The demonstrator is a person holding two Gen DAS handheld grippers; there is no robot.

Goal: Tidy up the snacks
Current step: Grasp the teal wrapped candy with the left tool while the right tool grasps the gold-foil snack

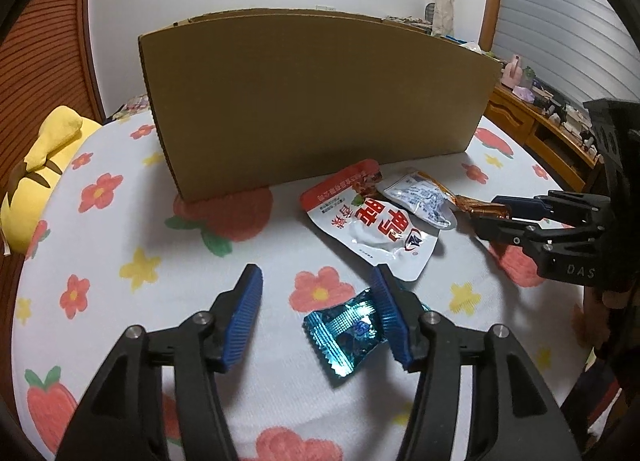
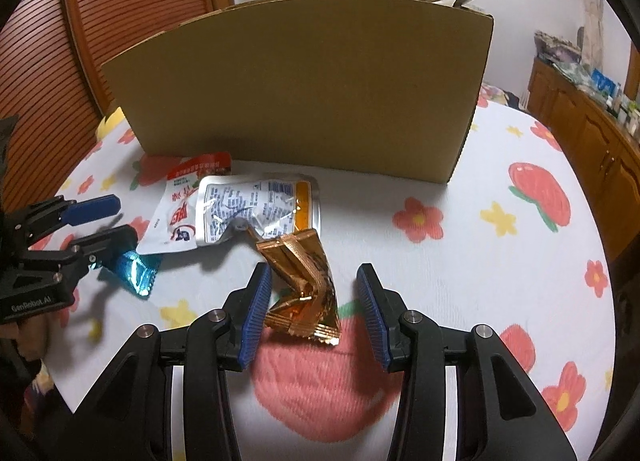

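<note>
Left hand-held gripper (image 1: 318,311): tilted down, released, blue candy (image 1: 342,335) touching one pad.
Right hand-held gripper (image 2: 314,309): tilted down, apparently released, astride gold packet (image 2: 302,289) on the bed (image 2: 480,281).

Both tools share one build: the left gripper (image 1: 316,315) and the right gripper (image 2: 314,311) have matte black angular linkage arms joined by round silver pivot screws (image 2: 411,316), ending in ribbed blue pads (image 1: 245,321). Beside the cardboard box (image 1: 312,97), the right gripper's body carries pale letters "DAS"; the left one's side reads "GenRobot.AI"
</note>
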